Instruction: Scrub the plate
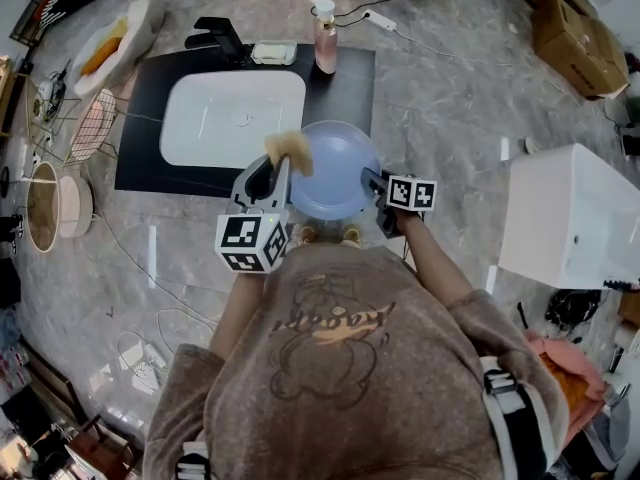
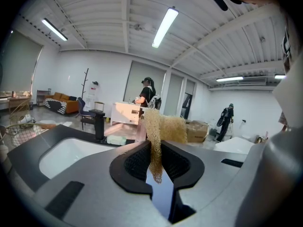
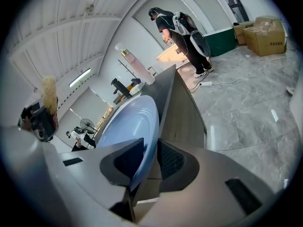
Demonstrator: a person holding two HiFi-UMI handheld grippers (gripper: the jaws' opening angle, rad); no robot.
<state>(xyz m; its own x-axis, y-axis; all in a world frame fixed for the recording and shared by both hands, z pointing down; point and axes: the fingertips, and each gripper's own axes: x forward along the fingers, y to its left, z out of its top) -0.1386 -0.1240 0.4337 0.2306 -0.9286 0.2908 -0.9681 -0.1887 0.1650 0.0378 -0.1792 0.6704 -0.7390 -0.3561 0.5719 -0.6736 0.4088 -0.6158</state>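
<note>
A pale blue plate [image 1: 335, 173] hangs over the front edge of the black counter [image 1: 345, 88], just right of the white sink basin [image 1: 232, 118]. My right gripper [image 1: 378, 183] is shut on the plate's right rim; in the right gripper view the rim [image 3: 128, 126] runs between the two pads of that gripper [image 3: 147, 157]. My left gripper [image 1: 268, 173] is shut on a tan mesh sponge [image 1: 290, 151], which sits at the plate's upper left edge. The sponge [image 2: 163, 126] sticks up out of the closed left gripper [image 2: 155, 162].
A black faucet [image 1: 220, 36], a soap dish [image 1: 273, 53] and a pink pump bottle [image 1: 325, 38] stand along the counter's back. A white tub [image 1: 570, 218] is at the right, wire baskets [image 1: 90, 128] at the left, cardboard boxes [image 1: 580, 38] at the far right.
</note>
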